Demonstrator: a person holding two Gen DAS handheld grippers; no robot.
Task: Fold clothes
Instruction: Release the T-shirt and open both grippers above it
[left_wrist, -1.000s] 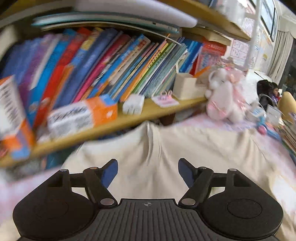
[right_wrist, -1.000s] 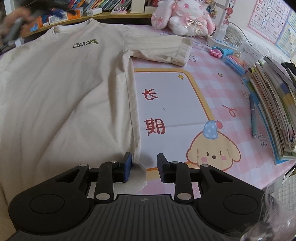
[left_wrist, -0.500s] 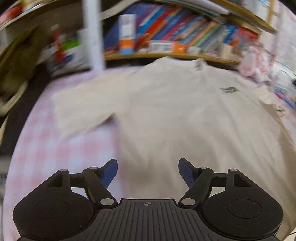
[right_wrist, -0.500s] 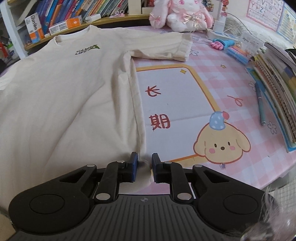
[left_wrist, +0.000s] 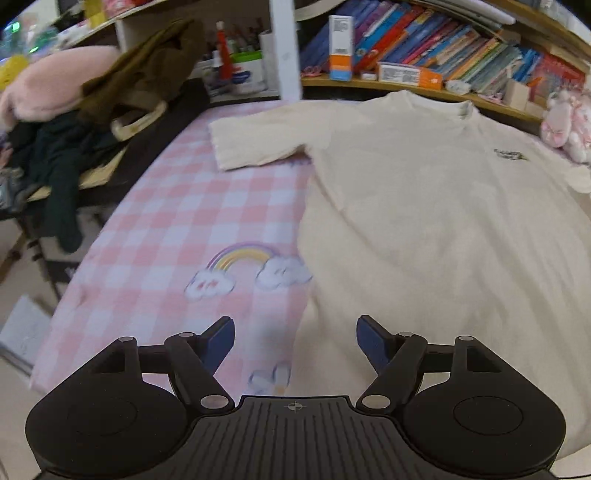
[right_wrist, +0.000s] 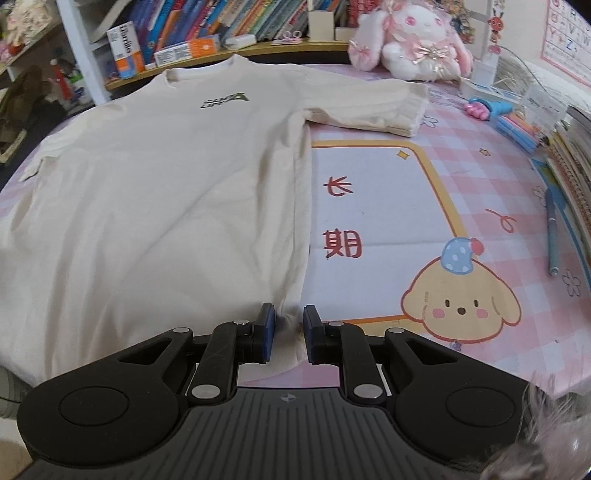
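A cream T-shirt (right_wrist: 155, 192) with a small dark chest logo (right_wrist: 224, 100) lies flat, face up, on the pink checked table mat (right_wrist: 480, 184). It also shows in the left wrist view (left_wrist: 443, 221). My right gripper (right_wrist: 288, 326) is shut on the shirt's bottom right hem corner, cloth bunched between the blue pads. My left gripper (left_wrist: 295, 332) is open and empty, hovering over the shirt's left side edge near the hem, with the left sleeve (left_wrist: 258, 140) further ahead.
A bookshelf (left_wrist: 443, 66) runs along the back edge. A pink plush rabbit (right_wrist: 413, 40) sits at the back right. Pens (right_wrist: 552, 236), toys and stacked notebooks (right_wrist: 576, 158) line the right side. Dark clothes on a chair (left_wrist: 74, 147) stand off the table's left.
My left gripper swung from the bookshelf and collar down to the shirt's lower left edge, staying open. My right gripper closed on the hem corner.
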